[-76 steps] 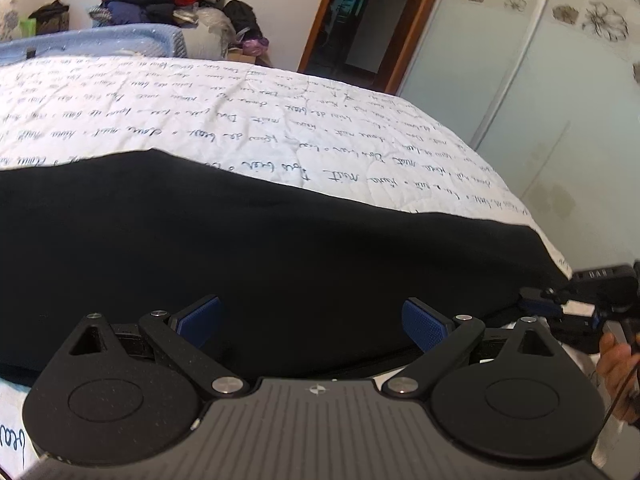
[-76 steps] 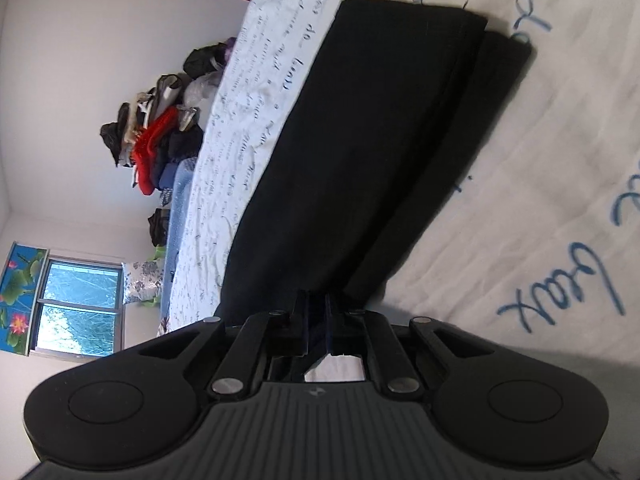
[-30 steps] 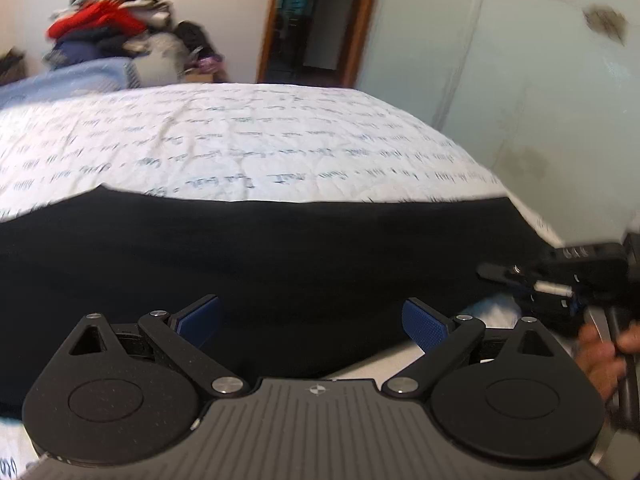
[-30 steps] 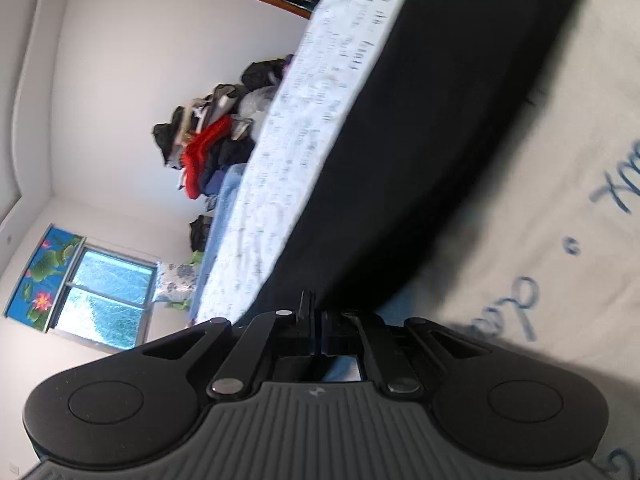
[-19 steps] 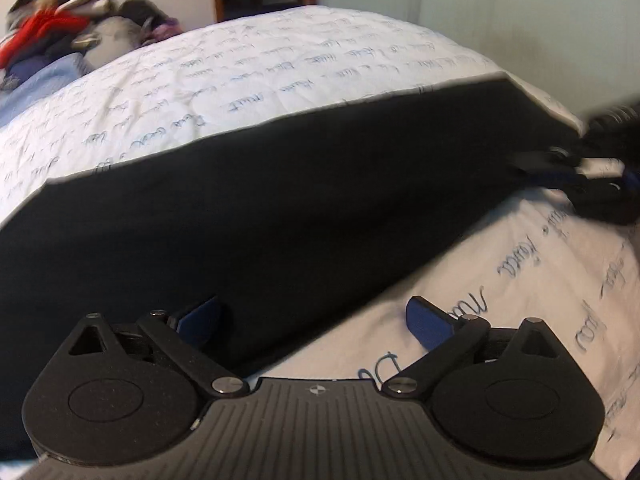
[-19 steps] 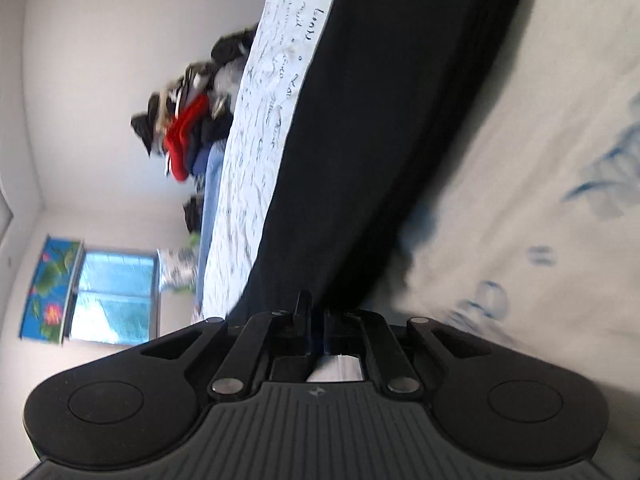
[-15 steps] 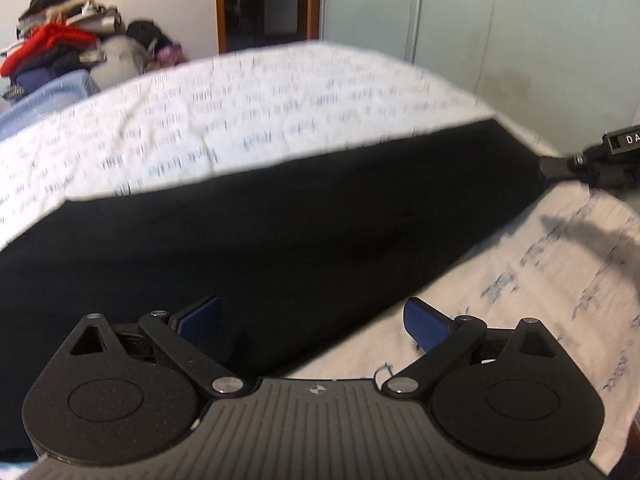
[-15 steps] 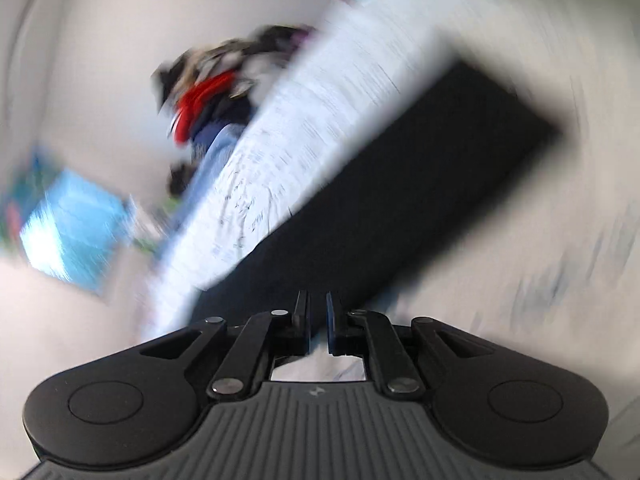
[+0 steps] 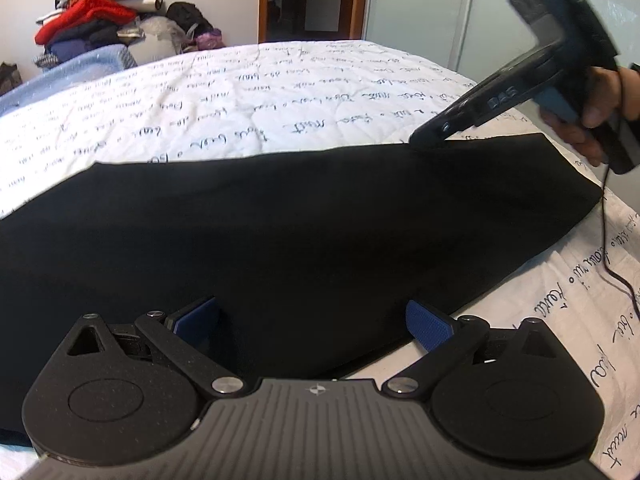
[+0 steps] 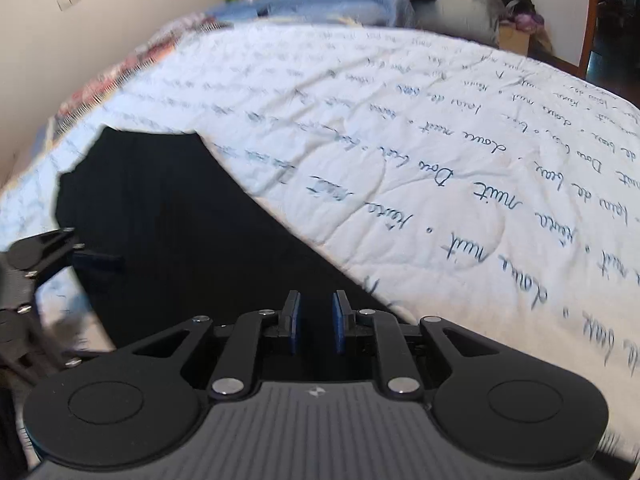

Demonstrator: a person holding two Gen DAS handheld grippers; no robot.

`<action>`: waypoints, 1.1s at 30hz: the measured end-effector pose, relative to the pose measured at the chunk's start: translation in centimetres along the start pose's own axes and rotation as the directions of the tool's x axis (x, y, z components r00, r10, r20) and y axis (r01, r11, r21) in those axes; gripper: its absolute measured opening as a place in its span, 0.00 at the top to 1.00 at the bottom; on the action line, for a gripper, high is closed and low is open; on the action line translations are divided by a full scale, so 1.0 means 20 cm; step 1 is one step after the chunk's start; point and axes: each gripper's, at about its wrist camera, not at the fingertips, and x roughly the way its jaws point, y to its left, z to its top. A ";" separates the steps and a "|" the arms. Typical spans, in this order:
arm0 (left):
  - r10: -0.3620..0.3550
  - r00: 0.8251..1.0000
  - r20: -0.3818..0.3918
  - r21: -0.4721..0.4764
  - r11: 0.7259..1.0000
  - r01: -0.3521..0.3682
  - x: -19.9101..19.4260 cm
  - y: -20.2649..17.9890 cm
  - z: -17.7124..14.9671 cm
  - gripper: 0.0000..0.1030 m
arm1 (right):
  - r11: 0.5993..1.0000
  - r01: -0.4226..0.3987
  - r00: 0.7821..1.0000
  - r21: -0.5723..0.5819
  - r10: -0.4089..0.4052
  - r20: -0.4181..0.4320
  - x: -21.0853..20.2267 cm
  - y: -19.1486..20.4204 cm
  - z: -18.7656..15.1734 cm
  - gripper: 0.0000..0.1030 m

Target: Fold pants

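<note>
Two grippers | left gripper (image 9: 312,322) jaws wide | right gripper (image 10: 316,328) jaws opening, empty

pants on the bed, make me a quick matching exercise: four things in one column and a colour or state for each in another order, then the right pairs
Things:
1. pants
2. bedspread
3. left gripper
4. clothes pile

States:
a. white, printed with handwriting
b. heaped beyond the far end of the bed, red garment in it
c. black, spread flat across the bed
d. fingers wide apart, nothing between them

Pairs: 1-c, 2-a, 3-d, 4-b
</note>
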 end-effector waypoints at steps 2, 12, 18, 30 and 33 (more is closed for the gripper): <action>-0.005 1.000 0.012 -0.001 1.000 0.005 0.00 0.01 -0.01 0.00 | 0.998 -0.012 0.996 -0.059 0.006 -0.093 0.10 0.02 0.02 0.85; -0.009 0.998 0.061 0.018 1.000 0.008 0.02 0.00 -0.06 0.00 | 0.954 0.103 0.982 -0.280 -0.142 -0.122 0.16 0.17 0.01 0.87; -0.006 0.998 0.068 0.022 1.000 0.005 0.01 -0.01 -0.07 0.00 | 0.966 0.040 0.986 -0.256 -0.079 -0.145 0.20 0.11 0.04 0.87; -0.005 0.997 0.083 0.030 1.000 0.003 0.01 -0.01 -0.10 0.00 | 0.904 -0.057 0.966 -0.423 -0.058 -0.254 0.27 0.16 0.13 0.85; -0.007 0.996 0.085 0.027 1.000 0.005 0.01 -0.01 -0.10 0.00 | 0.891 -0.044 0.955 -0.452 -0.095 -0.280 0.28 0.20 0.15 0.90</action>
